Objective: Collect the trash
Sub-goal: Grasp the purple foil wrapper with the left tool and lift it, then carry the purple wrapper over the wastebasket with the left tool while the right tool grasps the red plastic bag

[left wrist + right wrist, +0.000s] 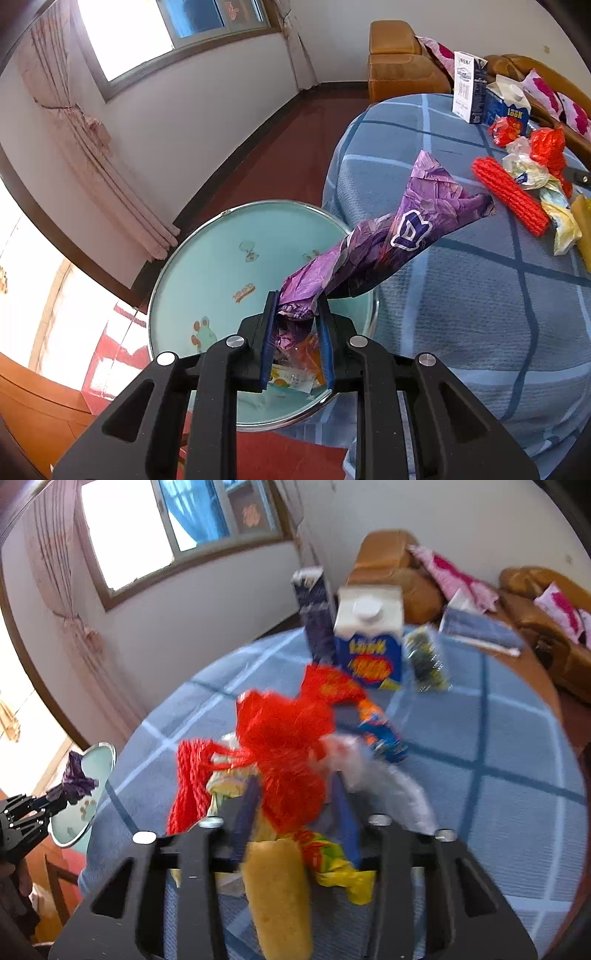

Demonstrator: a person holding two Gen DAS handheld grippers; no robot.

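A: Left gripper (297,314) first. Jaws?

B: Closed down on the lower end of the purple wrapper (388,236) — pinched between the blue pads (267,332). The wrapper's long axis runs from the jaws up and out to the right, its free end fanning over the edge of the blue checked tablecloth (480,314).

A: What sits beneath the jaws?

B: The round teal basin (207,266), directly under and ahead of the tips. Some scraps already lie in it, just behind the pads. So the pinched end hangs over the basin, the far end does not — my guess is the wrapper needs drawing left before release, or it drapes over the rim.

A: Right gripper (295,794)?

B: Blurred. The red mesh net (284,734) sits between the fingers at their tips; jaws look partly open, but whether they grip it I cannot tell. Near the jaw base lies a yellow sponge-like roll (277,893), beside it a yellow crumpled wrapper (332,867).

A: Beyond the tips?

B: A blue-and-white carton (369,642) standing upright, a dark tall box (314,613) beside it. The basin lies far left of these jaws — the left gripper is plainly nearer.
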